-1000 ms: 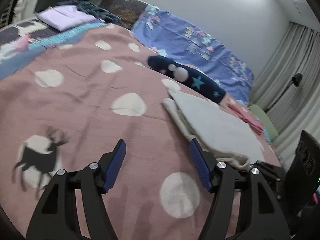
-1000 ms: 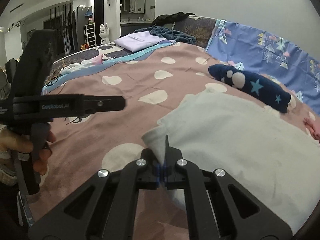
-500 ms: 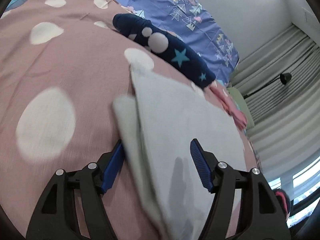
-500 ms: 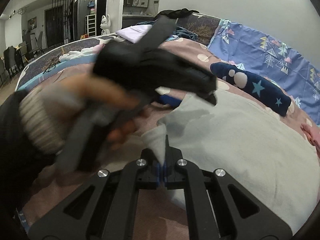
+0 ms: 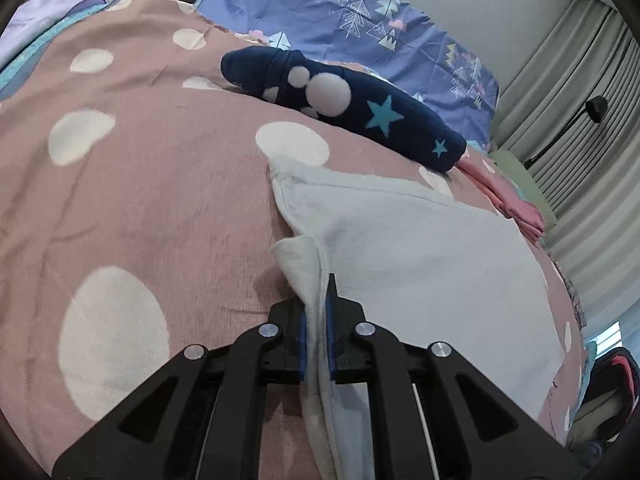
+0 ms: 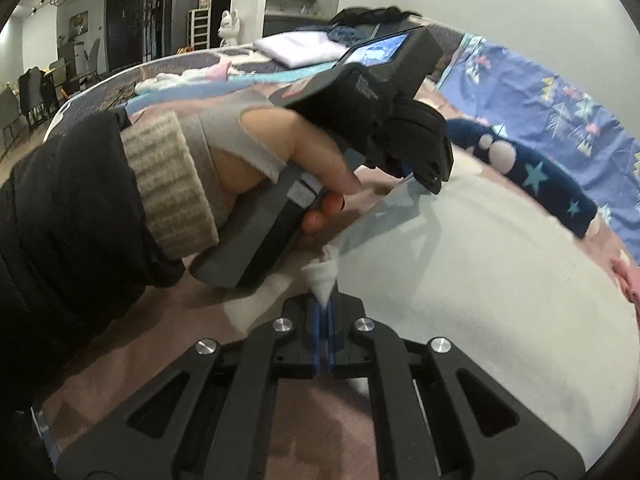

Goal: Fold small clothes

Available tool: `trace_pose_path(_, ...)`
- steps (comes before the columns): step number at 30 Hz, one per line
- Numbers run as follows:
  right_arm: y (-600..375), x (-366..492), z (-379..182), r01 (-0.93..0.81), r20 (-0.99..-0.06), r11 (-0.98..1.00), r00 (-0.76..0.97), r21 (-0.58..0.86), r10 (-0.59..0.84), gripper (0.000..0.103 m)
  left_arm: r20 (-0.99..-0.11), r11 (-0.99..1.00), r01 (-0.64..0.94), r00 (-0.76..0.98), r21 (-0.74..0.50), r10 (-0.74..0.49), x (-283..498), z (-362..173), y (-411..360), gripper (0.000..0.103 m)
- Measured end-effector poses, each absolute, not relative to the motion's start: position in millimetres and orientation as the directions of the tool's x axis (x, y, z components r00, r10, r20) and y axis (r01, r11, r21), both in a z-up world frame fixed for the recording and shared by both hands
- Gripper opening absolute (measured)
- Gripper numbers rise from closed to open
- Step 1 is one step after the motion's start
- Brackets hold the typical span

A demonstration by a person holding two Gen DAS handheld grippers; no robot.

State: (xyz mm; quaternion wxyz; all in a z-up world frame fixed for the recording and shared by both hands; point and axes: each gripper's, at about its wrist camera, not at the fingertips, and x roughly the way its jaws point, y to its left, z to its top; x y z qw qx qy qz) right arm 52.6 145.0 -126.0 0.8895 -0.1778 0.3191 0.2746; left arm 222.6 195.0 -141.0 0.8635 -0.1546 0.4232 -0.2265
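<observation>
A pale grey-white small garment (image 5: 420, 260) lies flat on the pink dotted blanket (image 5: 140, 200). My left gripper (image 5: 318, 300) is closing its jaws on the garment's near left edge, and the blue pads press the doubled fabric between them. My right gripper (image 6: 324, 304) is shut on a pinched corner of the same garment (image 6: 480, 280). In the right wrist view the left gripper (image 6: 432, 176), held by a hand (image 6: 260, 152) in a fingerless glove, bites the cloth edge just beyond my right fingertips.
A navy garment with stars and white dots (image 5: 360, 108) lies beyond the pale one, with a pink item (image 5: 508, 200) to its right. A blue patterned sheet (image 5: 360, 20) lines the wall. A folded lilac cloth (image 6: 296, 48) sits far back. Curtains (image 5: 580, 120) hang at right.
My left gripper swung across the blanket to the garment, straddled its edge with open jaws, then closed on it. The right gripper kept its hold on the corner.
</observation>
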Motion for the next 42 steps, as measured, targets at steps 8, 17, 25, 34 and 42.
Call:
trace_pose_path(8, 128, 44, -126, -0.613, -0.697, 0.785, 0.602, -0.09, 0.39, 0.017, -0.678, 0.853, 0.291, 0.518, -0.434, -0.521, 222, -144, 193, 0.016)
trace_pose_path(17, 152, 36, -143, -0.596, -0.712, 0.738, 0.664, -0.317, 0.23, 0.039, -0.659, 0.836, 0.295, 0.516, -0.463, -0.547, 221, -148, 195, 0.017)
trace_pose_path(25, 193, 43, -160, -0.525, -0.58, 0.634, 0.801, -0.567, 0.145, 0.02, -0.649, 0.822, 0.298, 0.507, -0.485, -0.567, 224, -150, 199, 0.017)
trace_pose_path(34, 148, 42, -106, -0.468, -0.499, 0.798, 0.83, -0.38, 0.249, 0.004, -0.622, 0.822, 0.334, 0.539, -0.461, -0.568, 229, -121, 188, 0.009)
trace_pose_path(42, 87, 32, -60, -0.392, -0.445, 0.894, 0.855, -0.217, 0.267, 0.004, -0.648, 0.874, 0.386, 0.591, -0.296, -0.481, 217, -56, 143, 0.009)
